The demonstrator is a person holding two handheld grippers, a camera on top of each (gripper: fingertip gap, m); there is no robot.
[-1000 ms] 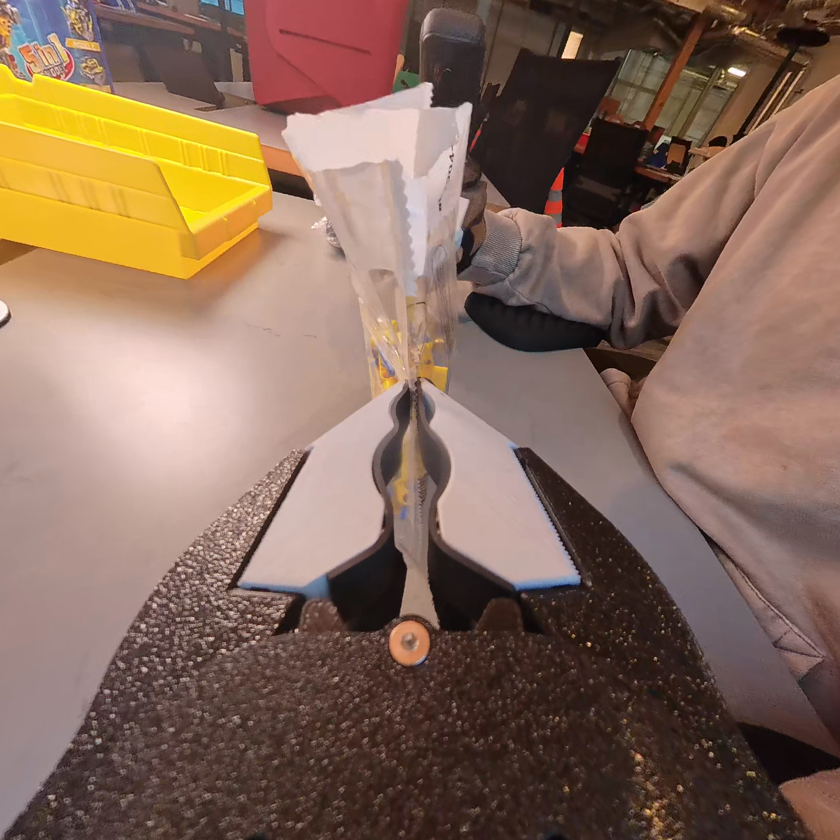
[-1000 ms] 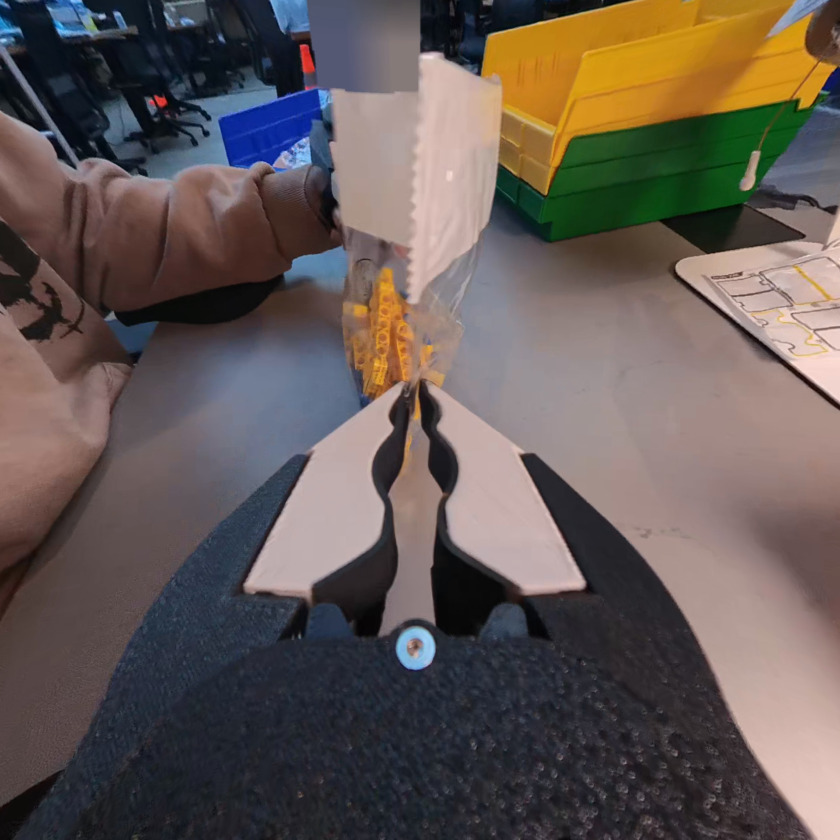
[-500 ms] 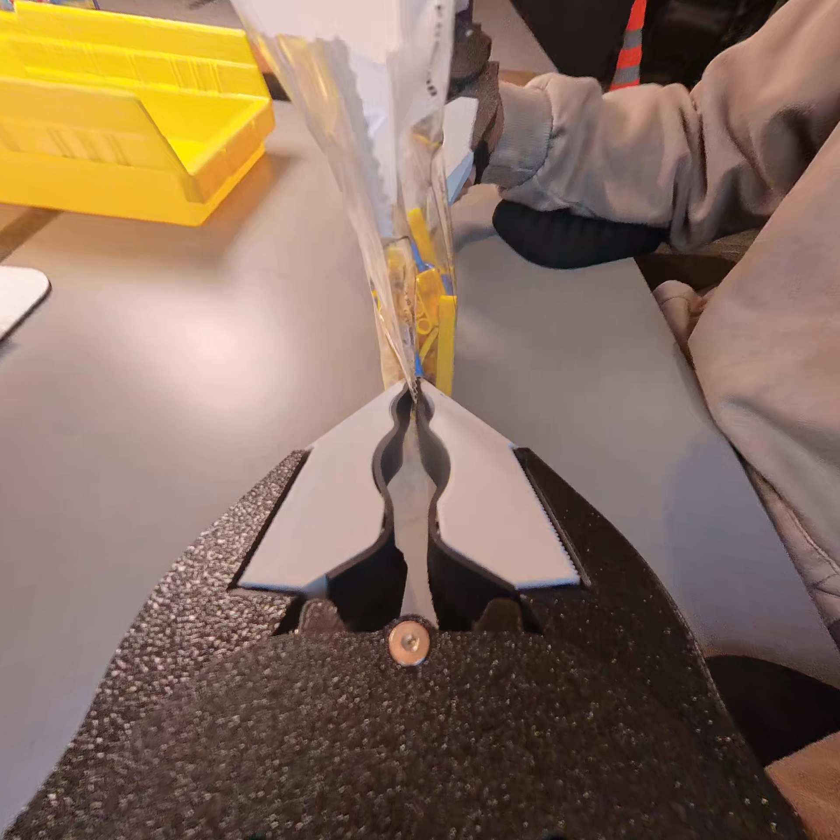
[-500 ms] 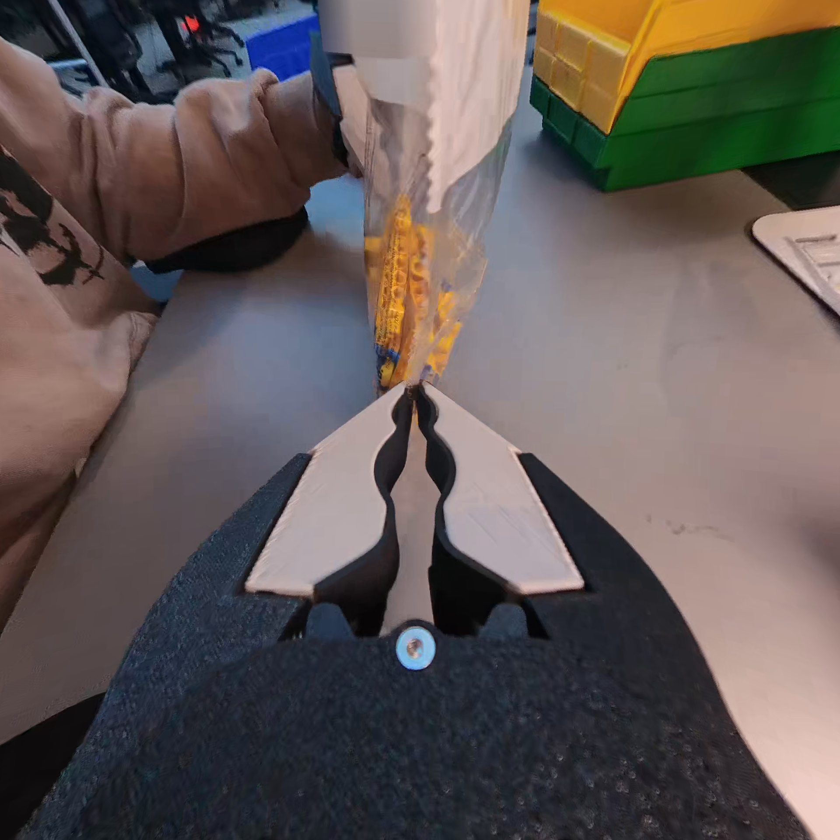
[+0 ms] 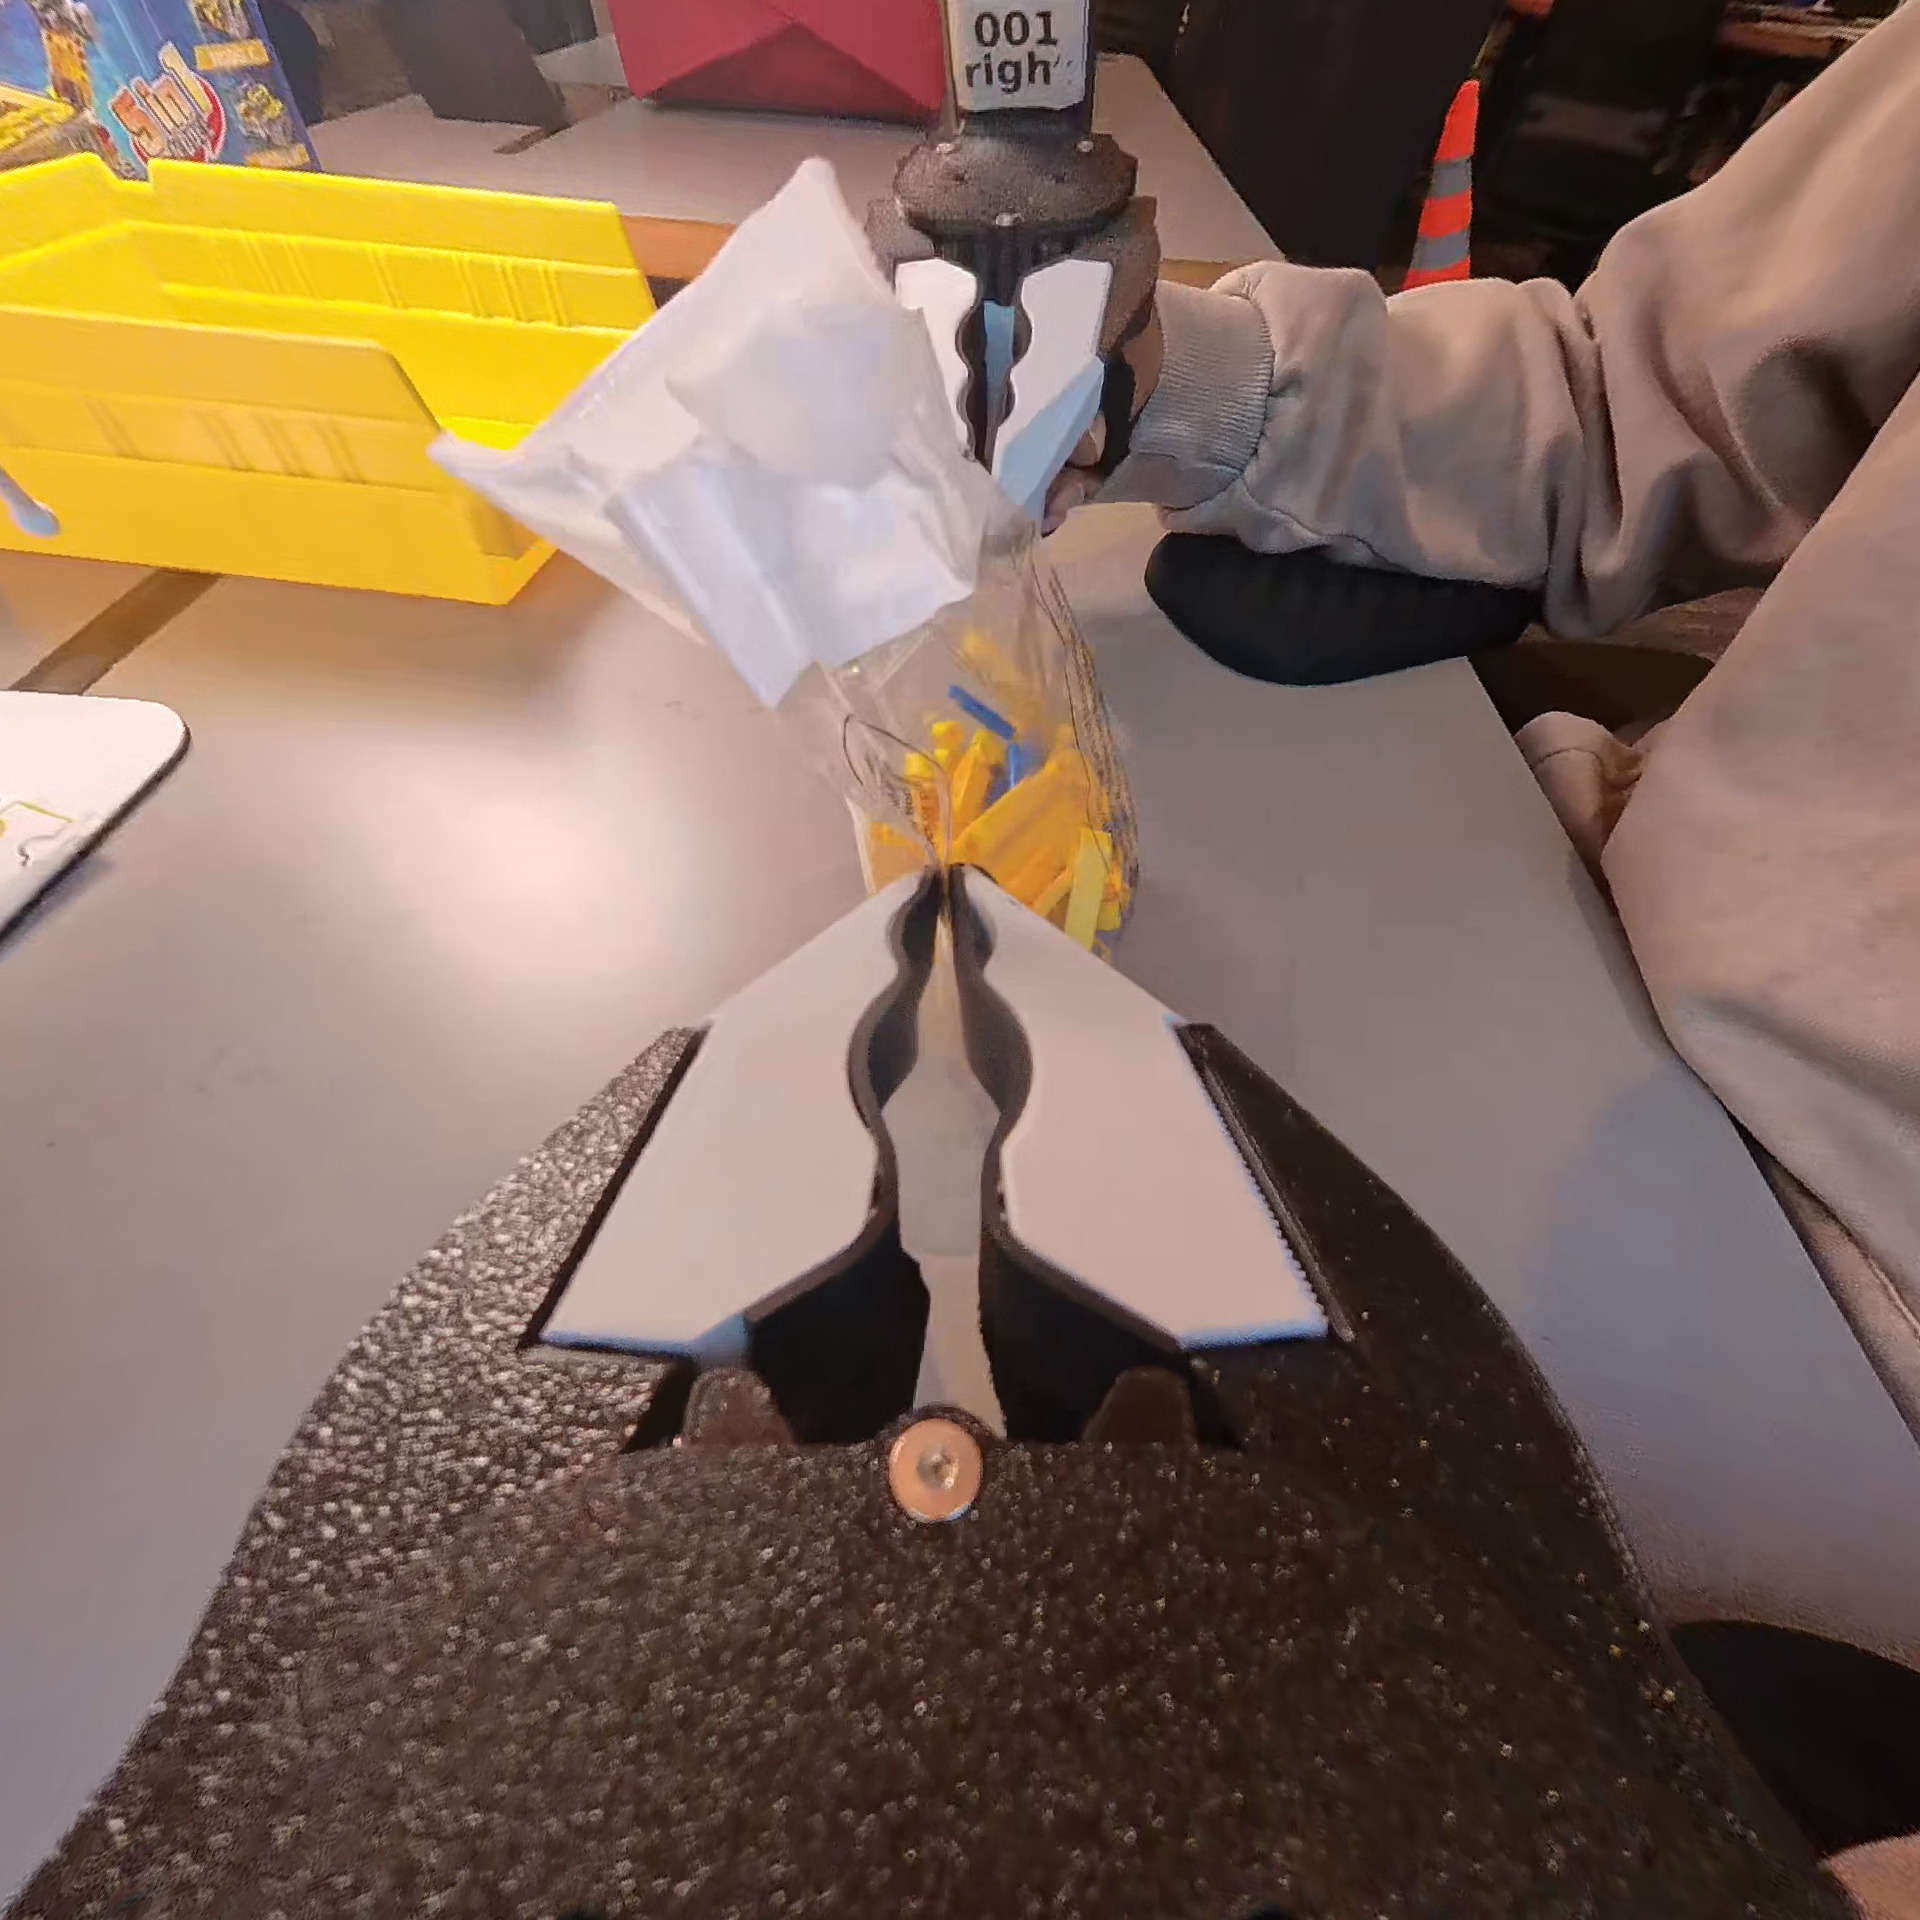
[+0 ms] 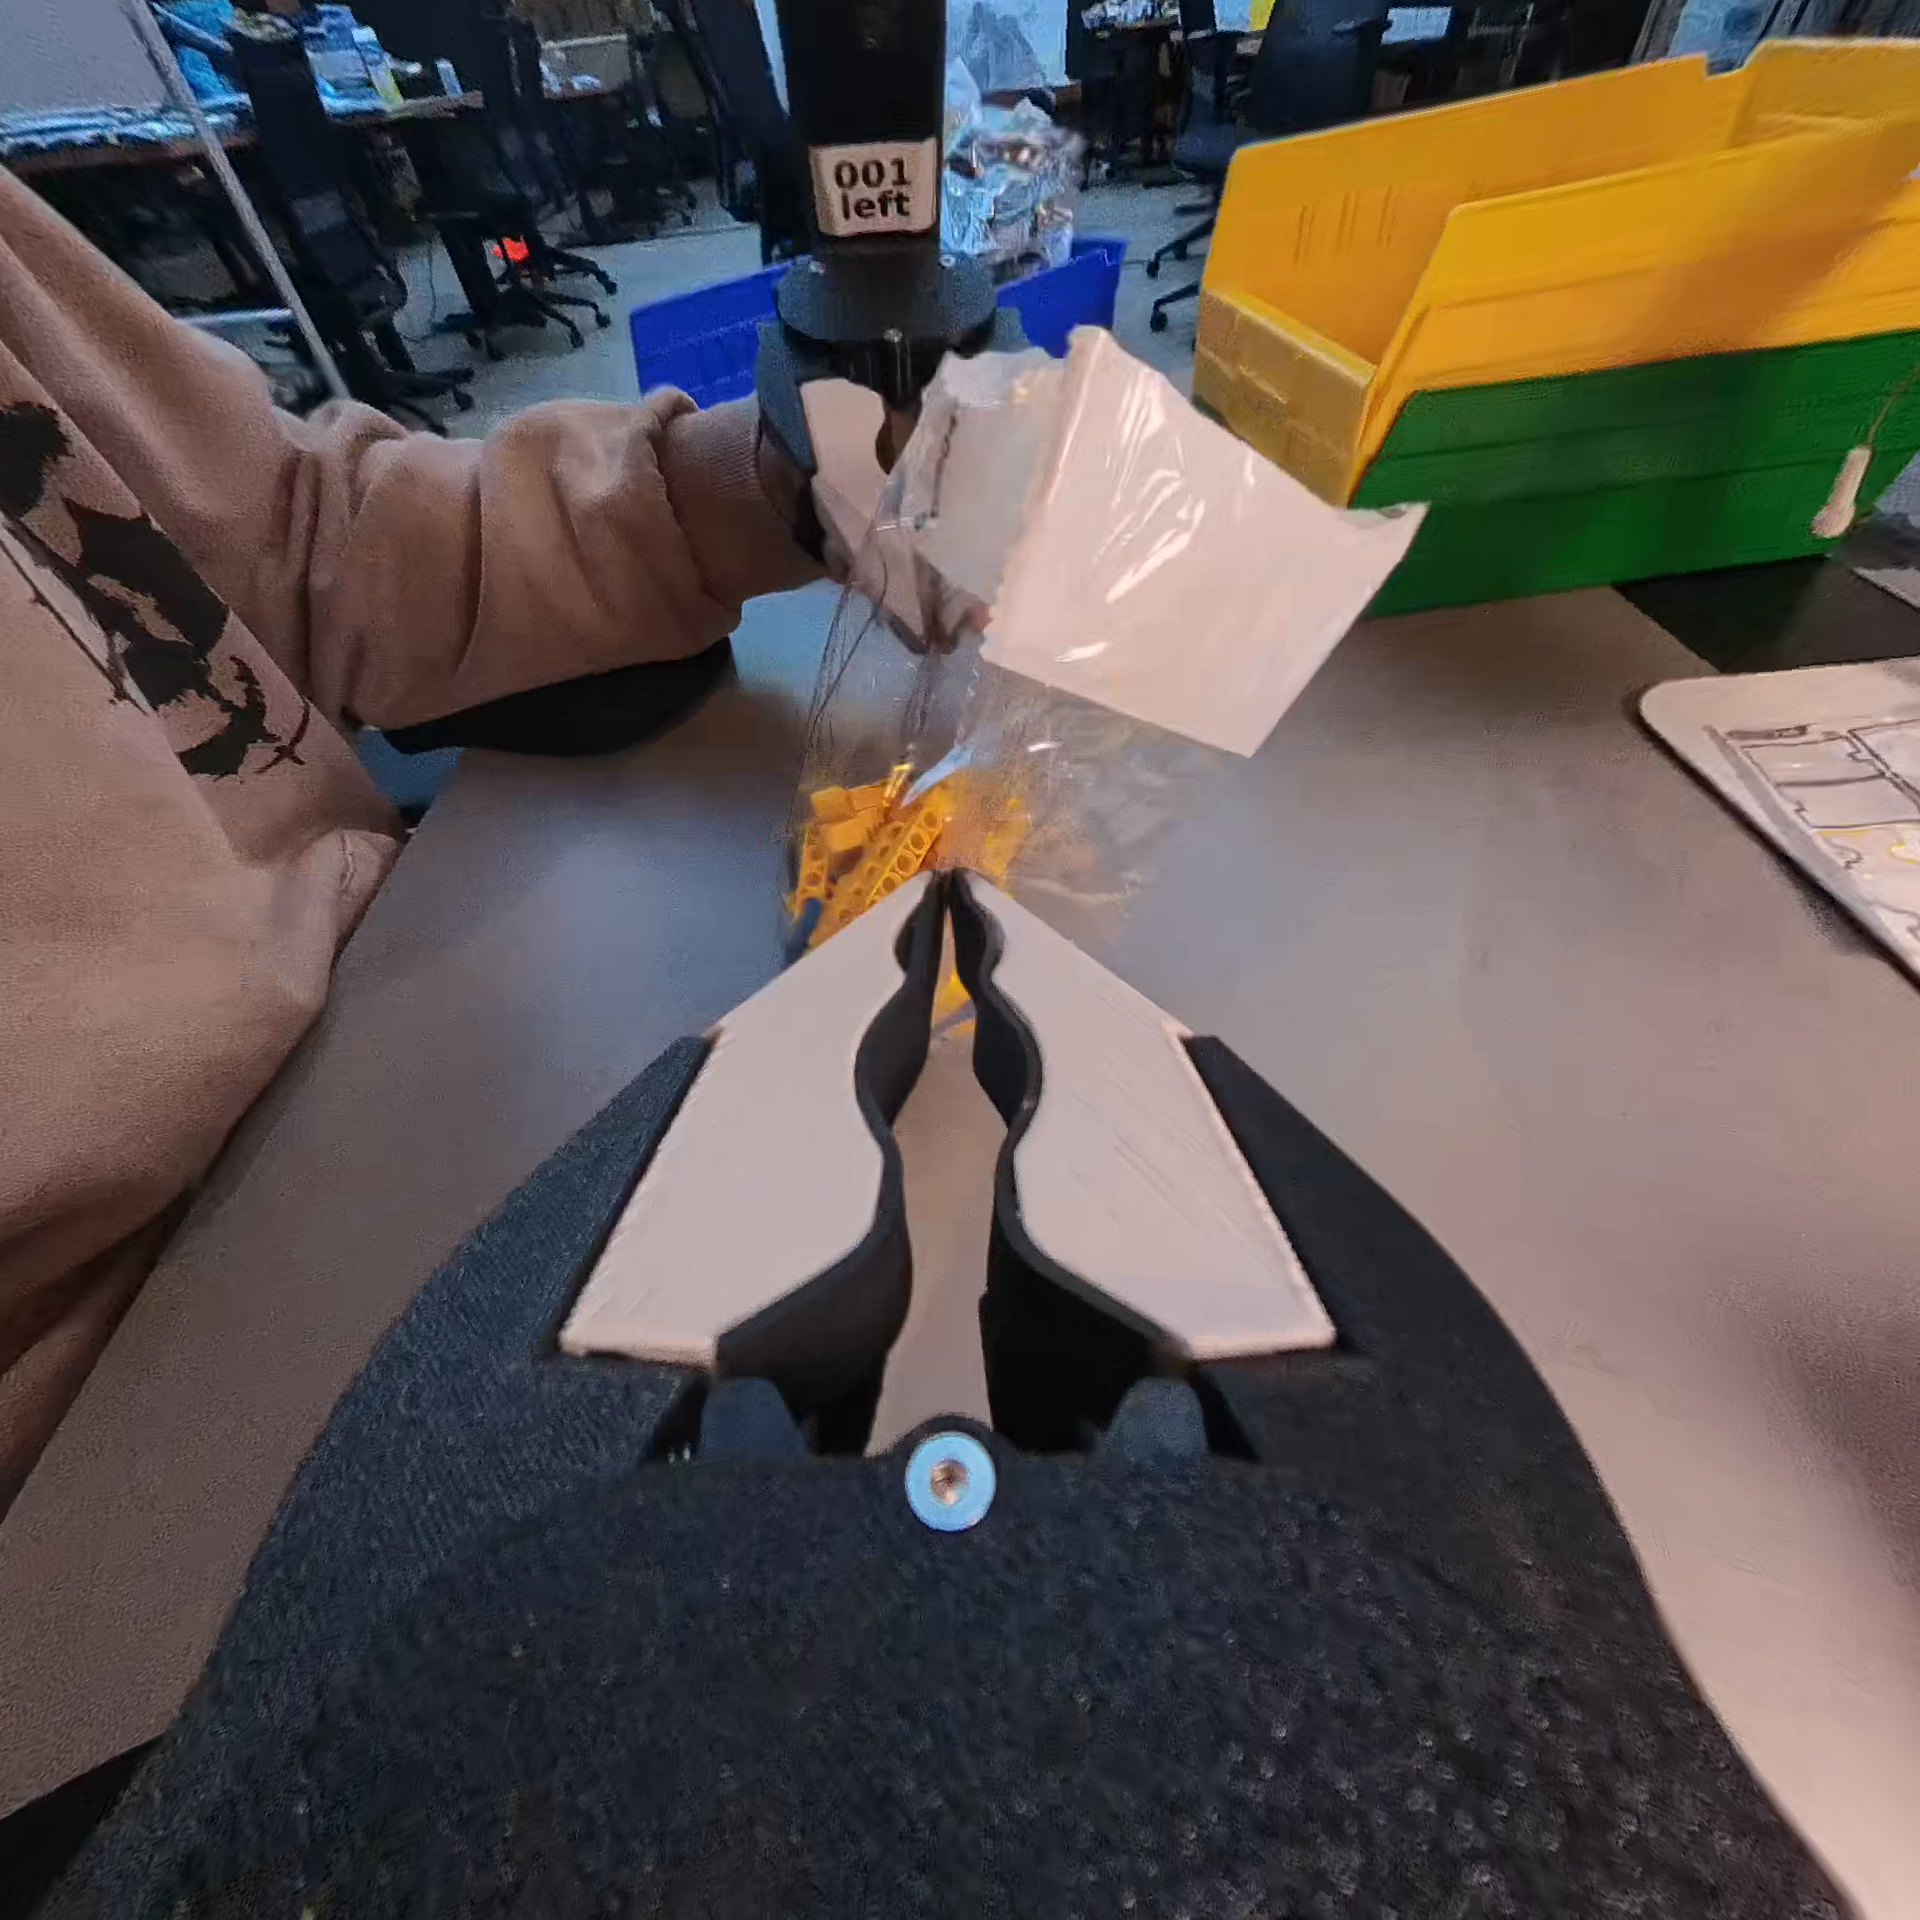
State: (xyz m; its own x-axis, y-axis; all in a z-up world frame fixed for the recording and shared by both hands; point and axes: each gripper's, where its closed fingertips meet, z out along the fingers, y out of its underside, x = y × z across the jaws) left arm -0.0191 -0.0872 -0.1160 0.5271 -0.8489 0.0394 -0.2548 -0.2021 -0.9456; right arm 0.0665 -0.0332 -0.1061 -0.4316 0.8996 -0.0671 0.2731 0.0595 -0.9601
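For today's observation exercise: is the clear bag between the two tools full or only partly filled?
Partly filled. The clear bag has yellow pieces bunched at one end only; the rest is slack film and a white flap.

Grey table. Yellow bin at the far left in the left wrist view, colourful box and red object behind it. Right wrist view: yellow bin stacked on green bin, blue bin beyond the table edge, printed sheet at right.
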